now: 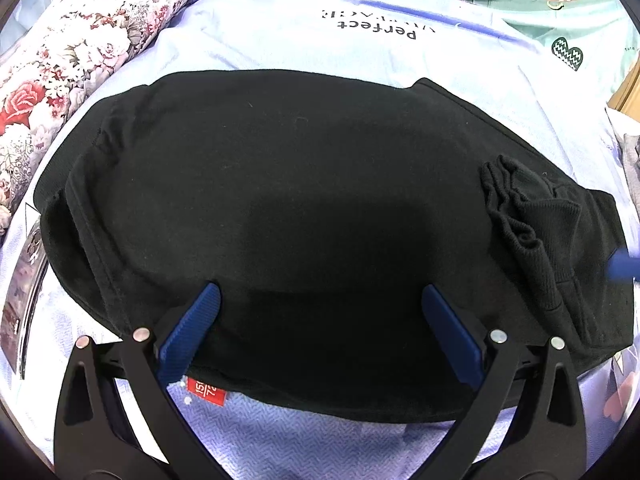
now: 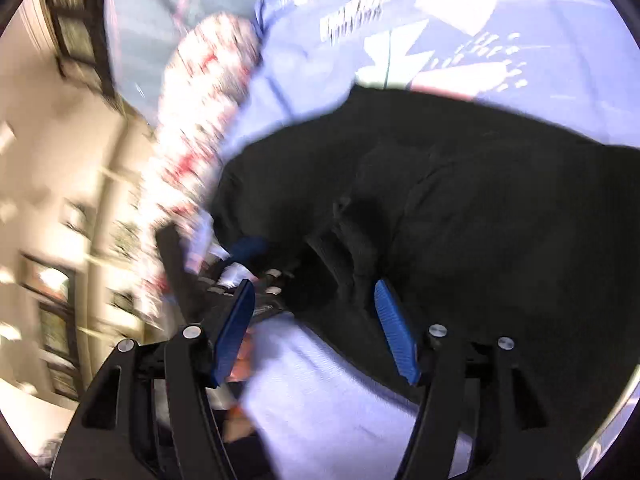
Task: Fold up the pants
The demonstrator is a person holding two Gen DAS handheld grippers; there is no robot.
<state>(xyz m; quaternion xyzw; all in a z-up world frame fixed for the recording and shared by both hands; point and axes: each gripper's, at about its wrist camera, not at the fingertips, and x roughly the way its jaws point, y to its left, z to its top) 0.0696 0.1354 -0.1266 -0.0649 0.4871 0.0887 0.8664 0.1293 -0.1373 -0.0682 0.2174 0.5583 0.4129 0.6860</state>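
The black pants (image 1: pixel 280 184) lie folded into a wide bundle on the light blue bedsheet (image 1: pixel 312 440). A bunched ribbed cuff (image 1: pixel 528 224) rests on their right end, and a red label (image 1: pixel 206 390) sticks out at the near edge. My left gripper (image 1: pixel 320 296) hangs open over the near edge of the pants with only flat cloth below its blue fingers. One blue fingertip (image 1: pixel 622 266) of the right gripper shows at the right rim. In the blurred right wrist view, my right gripper (image 2: pixel 316 300) stands open over the near edge of the pants (image 2: pixel 480 208), gripping nothing.
A rolled floral quilt (image 1: pixel 80 52) lies along the left side of the bed. A shiny packet (image 1: pixel 24 280) sits at the left rim and grey cloth (image 1: pixel 632 168) at the right rim. The right wrist view shows a room wall (image 2: pixel 60 180) beyond the bed's edge.
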